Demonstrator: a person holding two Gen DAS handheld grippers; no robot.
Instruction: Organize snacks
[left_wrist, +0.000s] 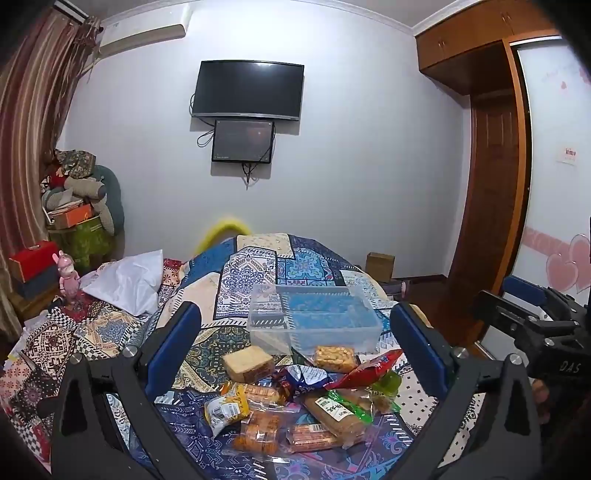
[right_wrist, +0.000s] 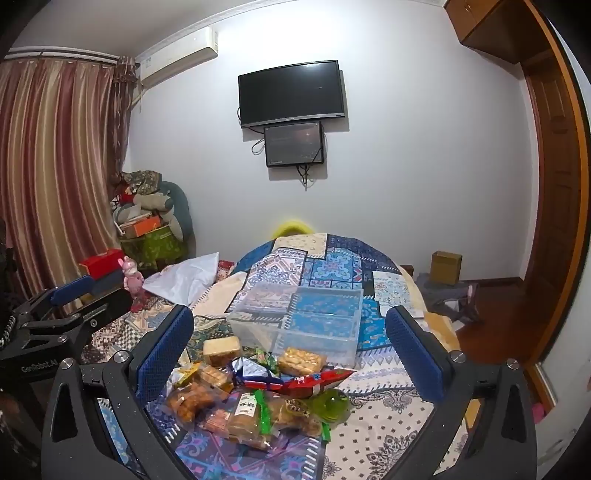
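Both grippers, left (left_wrist: 295, 343) and right (right_wrist: 290, 343), hang wide open with nothing between their blue pads, above the snacks (left_wrist: 291, 402) heaped on the bed (left_wrist: 258, 266). Just behind the heap sits a clear bin (left_wrist: 314, 317), seemingly empty. Right of it, a red packet (left_wrist: 369, 369) overlaps something green.

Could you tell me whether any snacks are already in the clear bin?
No, the clear bin holds nothing, while the snacks lie piled on the bedspread in front of it.
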